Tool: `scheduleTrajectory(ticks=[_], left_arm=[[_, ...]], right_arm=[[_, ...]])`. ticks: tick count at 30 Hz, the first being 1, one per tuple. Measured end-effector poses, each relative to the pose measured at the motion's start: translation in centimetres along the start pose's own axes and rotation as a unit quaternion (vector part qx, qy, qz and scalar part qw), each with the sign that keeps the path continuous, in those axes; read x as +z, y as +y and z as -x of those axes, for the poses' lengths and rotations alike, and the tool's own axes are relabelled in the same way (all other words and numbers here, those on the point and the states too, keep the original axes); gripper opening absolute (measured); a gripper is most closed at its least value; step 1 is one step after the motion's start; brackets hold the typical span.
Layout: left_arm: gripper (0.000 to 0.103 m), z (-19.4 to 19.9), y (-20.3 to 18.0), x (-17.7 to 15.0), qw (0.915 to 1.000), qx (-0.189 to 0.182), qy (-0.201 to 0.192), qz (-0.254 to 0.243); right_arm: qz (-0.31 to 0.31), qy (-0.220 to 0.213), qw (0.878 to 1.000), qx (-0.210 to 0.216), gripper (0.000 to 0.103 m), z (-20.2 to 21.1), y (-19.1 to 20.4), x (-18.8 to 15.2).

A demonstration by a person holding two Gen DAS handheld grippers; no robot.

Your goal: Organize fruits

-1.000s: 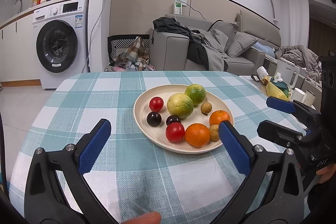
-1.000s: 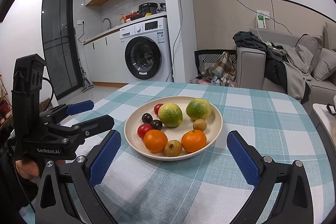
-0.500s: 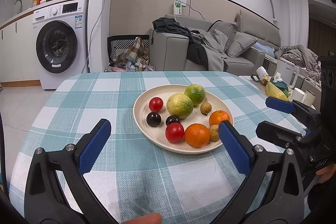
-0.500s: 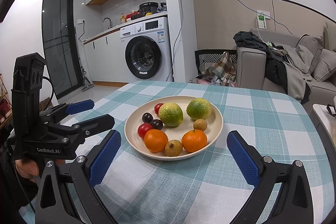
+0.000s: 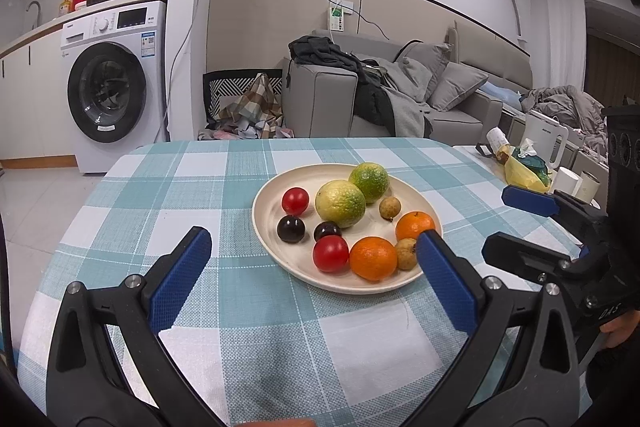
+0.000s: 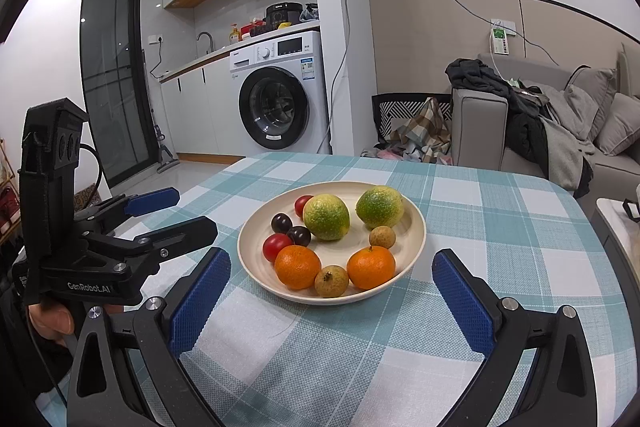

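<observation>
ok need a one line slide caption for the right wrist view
Open right gripper faces a cream plate of mixed fruit on a checked tablecloth, left gripper alongside.

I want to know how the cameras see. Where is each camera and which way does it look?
Left wrist view: sits on the left tongs, looks over the checked table at the plate of fruit; shows its own blue fingers, open, and the right tongs at the right edge.
Right wrist view: sits on the right tongs, looks at the same plate from the other side; shows its own fingers, open, and the left tongs with a hand.
Both share the plate, washing machine and sofa.
</observation>
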State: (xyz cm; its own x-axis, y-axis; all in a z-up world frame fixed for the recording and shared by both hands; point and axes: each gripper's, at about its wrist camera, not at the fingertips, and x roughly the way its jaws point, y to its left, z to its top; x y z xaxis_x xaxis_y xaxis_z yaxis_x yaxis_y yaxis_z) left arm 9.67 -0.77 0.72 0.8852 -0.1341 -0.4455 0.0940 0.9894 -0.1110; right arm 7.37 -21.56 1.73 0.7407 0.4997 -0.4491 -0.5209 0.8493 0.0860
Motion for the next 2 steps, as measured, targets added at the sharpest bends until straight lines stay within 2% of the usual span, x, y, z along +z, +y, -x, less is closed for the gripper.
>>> scheduleTrajectory(ticks=[2], left_arm=[[0.102,0.07,-0.03,0.07,1.0000,0.001,-0.002,0.001]], right_arm=[[0.000,0.000,1.000,0.000,0.103,0.03,0.03,-0.05]])
